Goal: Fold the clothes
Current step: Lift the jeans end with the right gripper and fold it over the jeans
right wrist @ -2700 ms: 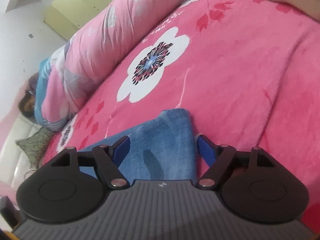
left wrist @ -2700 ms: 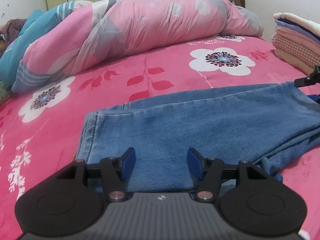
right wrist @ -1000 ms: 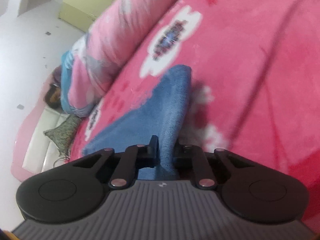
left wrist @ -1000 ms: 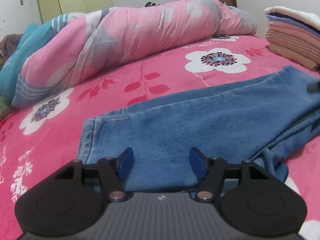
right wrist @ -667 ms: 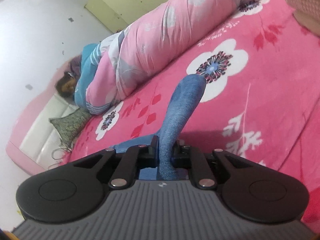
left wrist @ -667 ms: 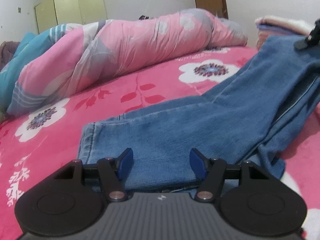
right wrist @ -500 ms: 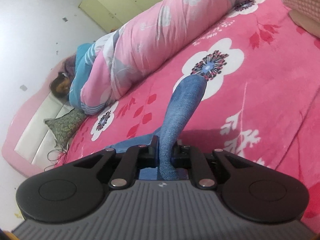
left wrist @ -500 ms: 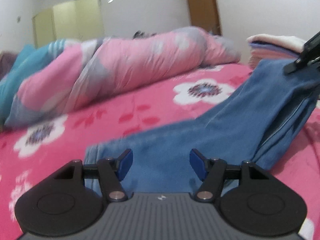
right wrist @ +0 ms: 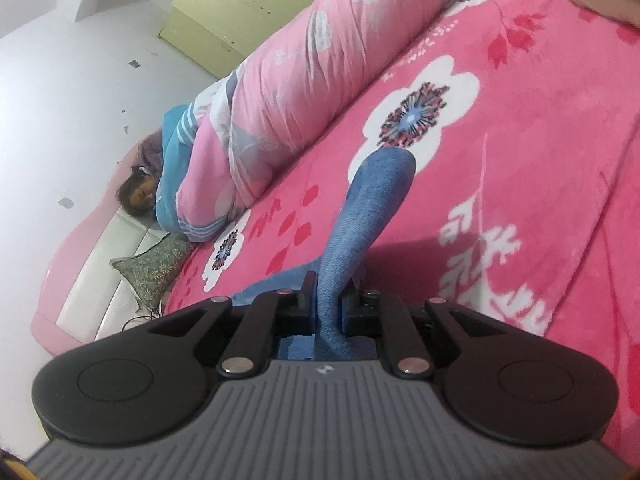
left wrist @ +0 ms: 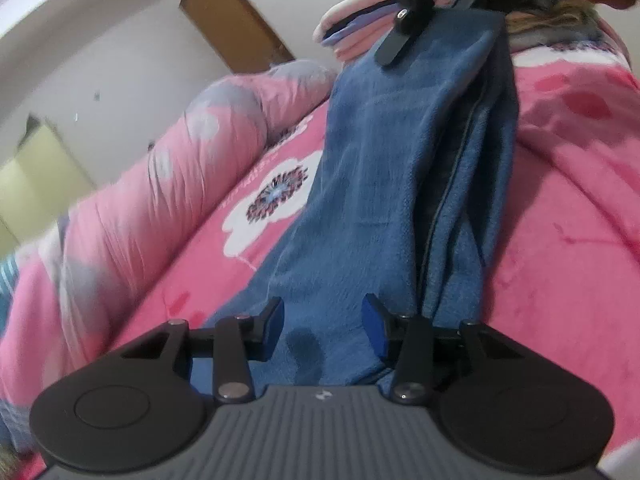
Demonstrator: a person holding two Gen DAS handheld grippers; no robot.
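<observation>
Open bedspread [left wrist: 568, 216] runs wide down the right side of the left wrist view, pink plush with white flowers, and more of it fills the right half of the right wrist view. A rolled pink floral duvet [right wrist: 320, 64] lines the upper middle of that view, with a pale green wardrobe [right wrist: 224, 24] behind it at top centre and a brown door [left wrist: 236, 24] in the upper left of the left view. A stack of folded clothes [left wrist: 360, 28] sits at top centre there, partly hidden. The jeans [left wrist: 384, 184] hang in a long blue drape from the top of the frame down to the bottom centre. Right gripper [right wrist: 328, 308]: fingers pinched tight on a fold of denim, which rises away toward the flowered spread. Left gripper [left wrist: 323, 330]: jaws closing, blue pads [left wrist: 374, 330] not yet pressing, the jeans' lower end lying between and beneath them.
</observation>
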